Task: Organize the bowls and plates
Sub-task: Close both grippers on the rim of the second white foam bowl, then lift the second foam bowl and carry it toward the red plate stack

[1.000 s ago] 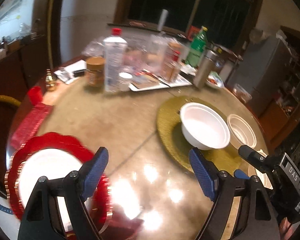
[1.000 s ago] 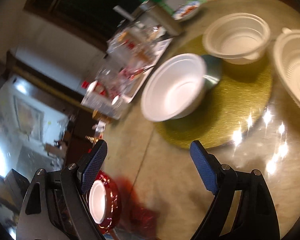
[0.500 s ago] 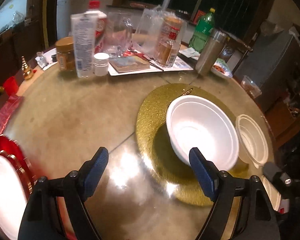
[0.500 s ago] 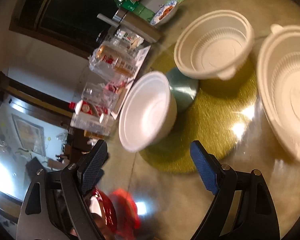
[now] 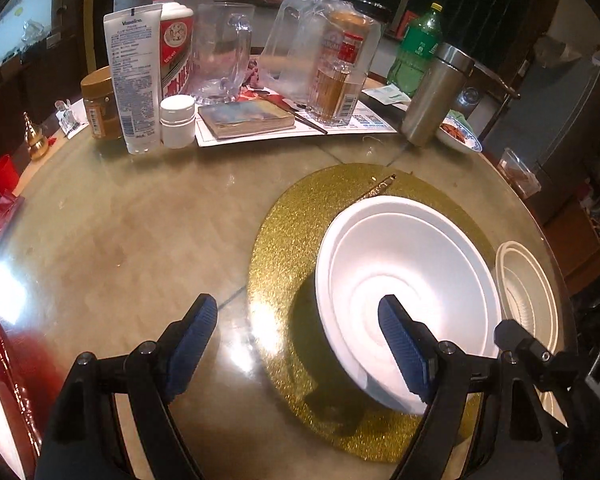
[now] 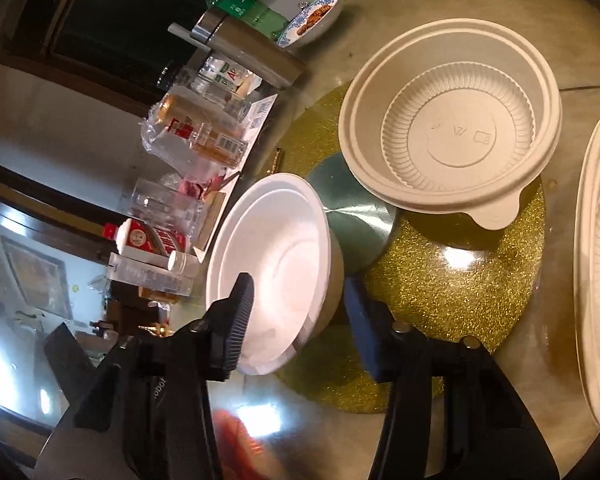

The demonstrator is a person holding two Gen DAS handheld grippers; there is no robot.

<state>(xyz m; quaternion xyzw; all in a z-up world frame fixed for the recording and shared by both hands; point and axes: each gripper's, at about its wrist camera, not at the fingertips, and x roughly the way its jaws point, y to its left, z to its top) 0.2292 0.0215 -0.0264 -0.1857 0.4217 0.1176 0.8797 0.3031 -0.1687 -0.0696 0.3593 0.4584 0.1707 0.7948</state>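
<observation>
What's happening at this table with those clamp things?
A person holds a two-finger gripper in each hand to tidy bowls. The right gripper is closing its jaws over the rim of the white bowl on the gold placemat. The left gripper hovers open beside the same bowl, holding nothing.

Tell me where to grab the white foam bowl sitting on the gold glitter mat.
Pinch the white foam bowl by its thin rim, one finger inside, one outside, coming from the near side. It's too wide to span whole. The right gripper is closing there, straddling that rim. The left gripper is open.
</observation>
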